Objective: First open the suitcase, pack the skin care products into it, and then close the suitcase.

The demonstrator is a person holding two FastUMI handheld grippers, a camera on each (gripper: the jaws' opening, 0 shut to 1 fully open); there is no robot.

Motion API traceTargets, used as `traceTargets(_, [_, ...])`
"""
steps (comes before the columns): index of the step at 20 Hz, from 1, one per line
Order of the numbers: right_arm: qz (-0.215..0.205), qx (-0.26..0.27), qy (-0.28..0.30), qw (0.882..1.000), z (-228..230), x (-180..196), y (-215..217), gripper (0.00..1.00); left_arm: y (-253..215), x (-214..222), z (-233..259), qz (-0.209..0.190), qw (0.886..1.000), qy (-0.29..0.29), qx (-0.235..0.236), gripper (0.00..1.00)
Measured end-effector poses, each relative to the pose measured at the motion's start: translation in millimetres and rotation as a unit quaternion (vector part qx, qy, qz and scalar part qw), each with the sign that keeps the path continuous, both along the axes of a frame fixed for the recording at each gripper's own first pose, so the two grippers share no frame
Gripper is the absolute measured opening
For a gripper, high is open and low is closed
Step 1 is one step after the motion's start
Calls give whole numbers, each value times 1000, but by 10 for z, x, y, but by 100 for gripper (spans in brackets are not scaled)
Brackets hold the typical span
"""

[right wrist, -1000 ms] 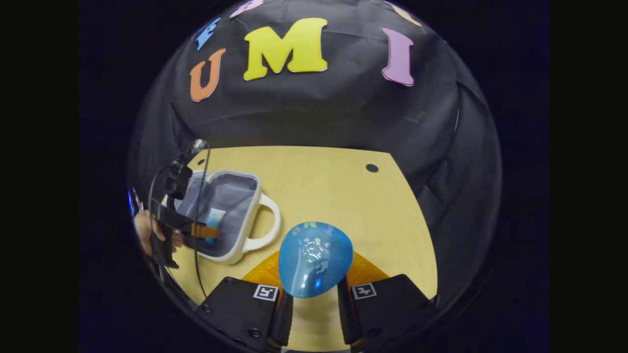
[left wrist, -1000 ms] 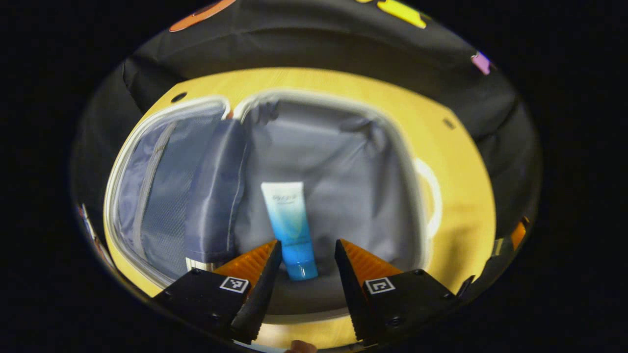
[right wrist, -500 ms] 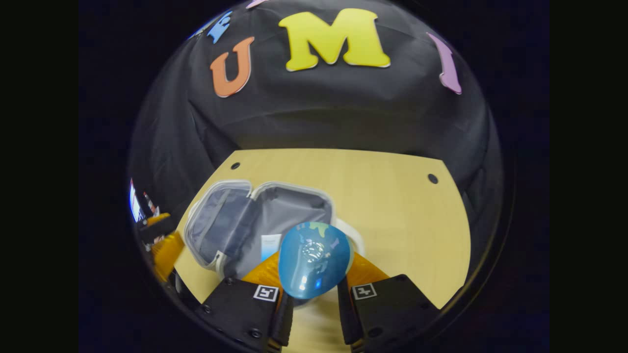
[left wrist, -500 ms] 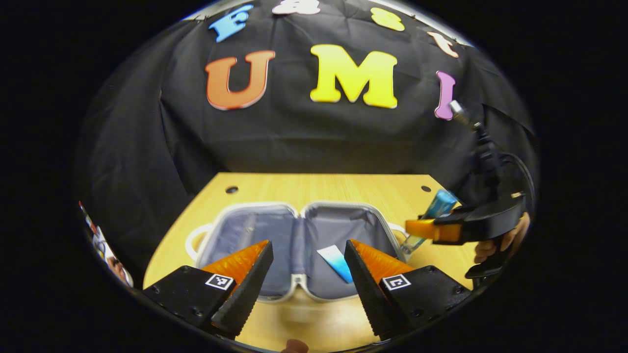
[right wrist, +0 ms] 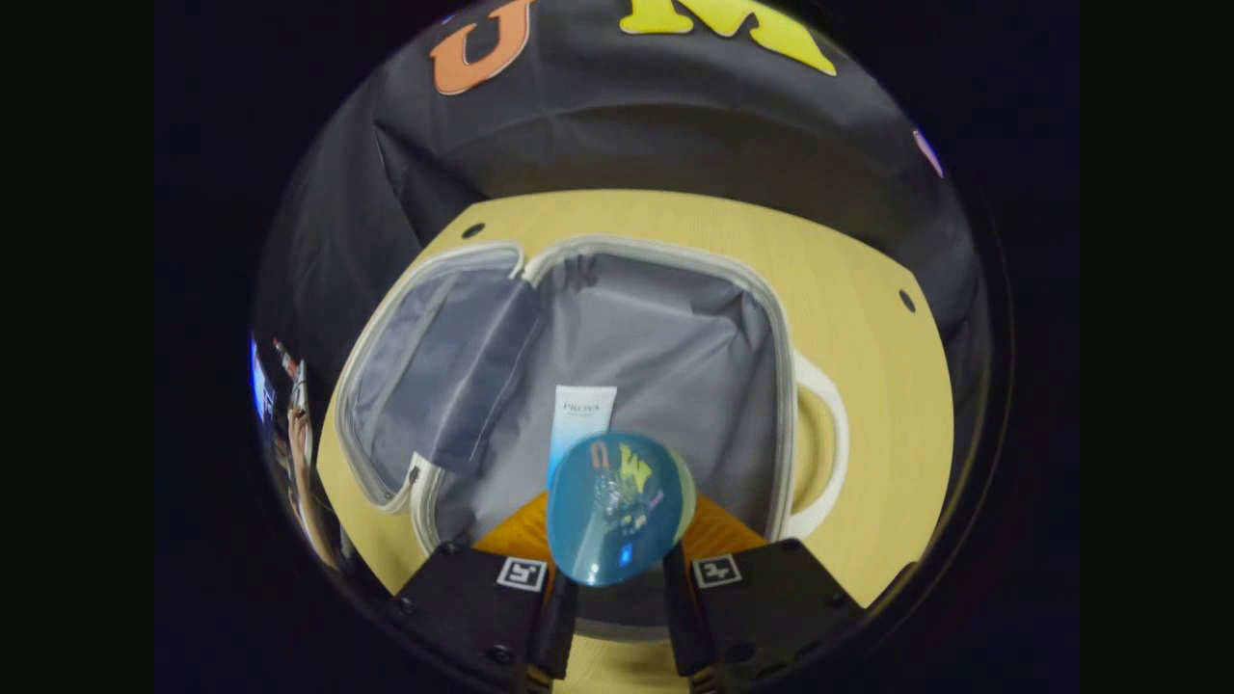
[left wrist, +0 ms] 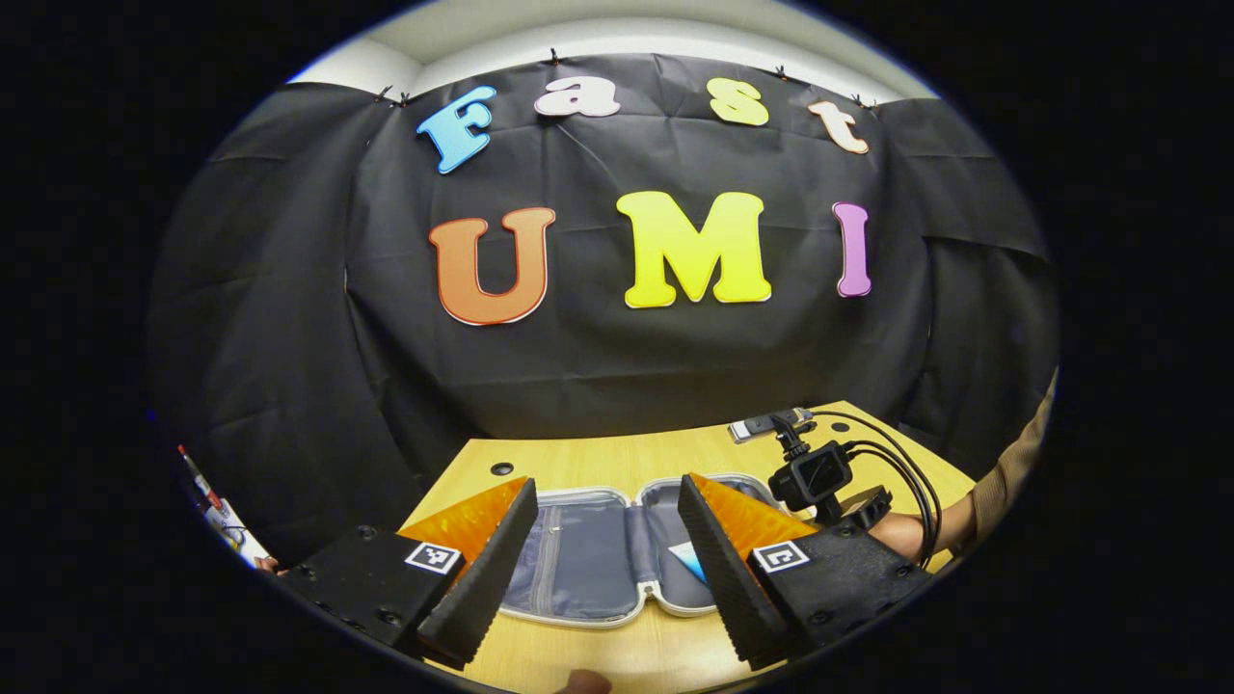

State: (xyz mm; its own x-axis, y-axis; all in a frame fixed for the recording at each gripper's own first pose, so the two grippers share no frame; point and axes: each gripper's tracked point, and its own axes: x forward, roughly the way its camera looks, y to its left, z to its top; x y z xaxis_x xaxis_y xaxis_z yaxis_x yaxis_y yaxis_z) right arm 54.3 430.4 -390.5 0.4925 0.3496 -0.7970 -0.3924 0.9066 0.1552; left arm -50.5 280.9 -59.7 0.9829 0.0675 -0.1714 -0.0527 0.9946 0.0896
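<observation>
Gripping blue bottle (right wrist: pixel 617 509): right tool (right wrist: pixel 617 588), over suitcase (right wrist: pixel 675 337).

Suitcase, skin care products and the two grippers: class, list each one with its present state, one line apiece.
suitcase: open, both halves spread flat on the table.
tube: lying inside the suitcase's right half, on the grey lining.
blue bottle: held between the right gripper's fingers, above the open suitcase.
right gripper: shut on the blue bottle.
left gripper: open, fingers apart, holding nothing.
</observation>
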Motion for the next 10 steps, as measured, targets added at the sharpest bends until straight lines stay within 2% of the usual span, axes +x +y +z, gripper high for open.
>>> traceTargets(3, [-22,-5,19,1000,-37,80,41,38,160,-60,-95,16,1000,11,3,94])
traceTargets(10, [-106,-12,81,991,-304,448,47,37,579,-99,-155,64,996,19,-55,94])
